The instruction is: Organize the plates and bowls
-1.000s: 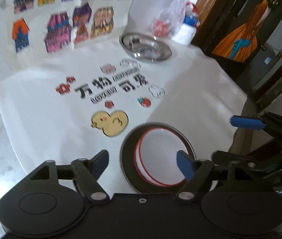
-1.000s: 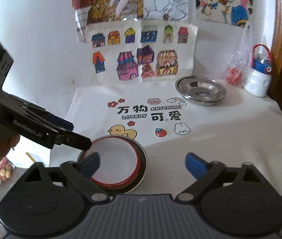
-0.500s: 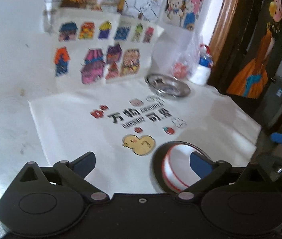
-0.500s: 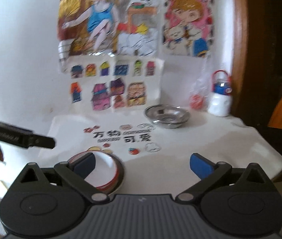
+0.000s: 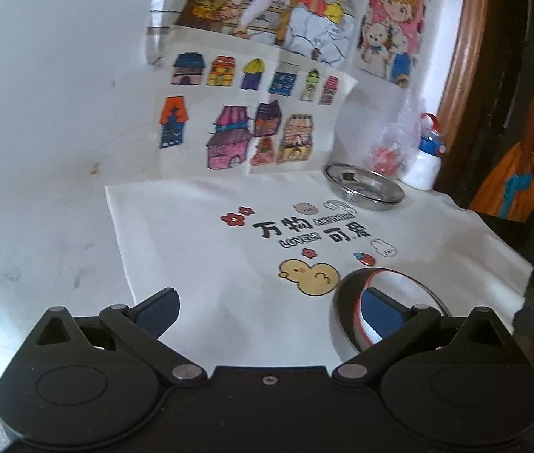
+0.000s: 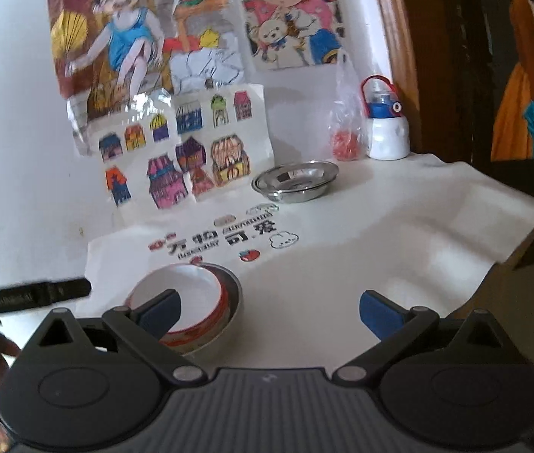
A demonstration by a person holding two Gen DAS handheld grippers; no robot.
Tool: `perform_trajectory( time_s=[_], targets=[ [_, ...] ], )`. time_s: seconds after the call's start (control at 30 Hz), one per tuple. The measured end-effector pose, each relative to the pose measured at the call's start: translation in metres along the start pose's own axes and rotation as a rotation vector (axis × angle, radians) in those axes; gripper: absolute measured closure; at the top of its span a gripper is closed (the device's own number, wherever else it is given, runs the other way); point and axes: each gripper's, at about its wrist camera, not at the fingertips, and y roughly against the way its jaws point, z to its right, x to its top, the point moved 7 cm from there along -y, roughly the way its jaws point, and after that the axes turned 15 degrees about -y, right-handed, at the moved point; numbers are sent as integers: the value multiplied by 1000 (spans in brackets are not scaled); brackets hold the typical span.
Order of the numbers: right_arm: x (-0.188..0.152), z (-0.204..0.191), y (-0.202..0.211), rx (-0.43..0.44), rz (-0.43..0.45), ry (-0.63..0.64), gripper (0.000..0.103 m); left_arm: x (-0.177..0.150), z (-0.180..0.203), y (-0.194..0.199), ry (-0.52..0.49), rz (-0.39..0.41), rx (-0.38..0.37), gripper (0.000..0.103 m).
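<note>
A white bowl with a red rim (image 6: 187, 298) sits inside a dark metal plate (image 6: 235, 294) near the front of the printed cloth. In the left wrist view the same bowl (image 5: 395, 294) shows behind my right fingertip. A steel plate (image 5: 363, 187) (image 6: 295, 181) stands at the back of the cloth. My left gripper (image 5: 269, 307) is open wide with nothing between its fingers, left of the bowl. My right gripper (image 6: 270, 309) is open too, empty, with its left finger in front of the bowl.
A white cloth (image 5: 199, 249) with cartoon prints covers the table. A white bottle with a blue and red cap (image 6: 386, 124) and a clear bag of red bits (image 6: 346, 132) stand at the back right. Drawings hang on the wall (image 6: 14, 113) behind. The cloth's right edge (image 6: 523, 222) droops off the table.
Both grippers have pulled back from the bowl and tilted up, so more wall shows. The left jaws have spread wider. The bowl stays in the dark plate.
</note>
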Motion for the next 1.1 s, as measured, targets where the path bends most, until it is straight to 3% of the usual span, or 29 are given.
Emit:
perform_trajectory(
  time_s=[0.2, 0.33, 0.87, 1.1],
  targets=[
    [-11, 0, 8, -31, 140, 85, 0, -11, 6, 1, -28, 25, 53, 1],
    [-19, -7, 8, -82, 172, 159, 0, -16, 10, 1, -33, 28, 60, 1],
    [-12, 9, -13, -23, 58, -5, 0, -24, 8, -10, -24, 26, 41, 1],
    [-16, 8, -35, -112, -16, 33, 0, -22, 10, -22, -23, 17, -2, 1]
  ],
)
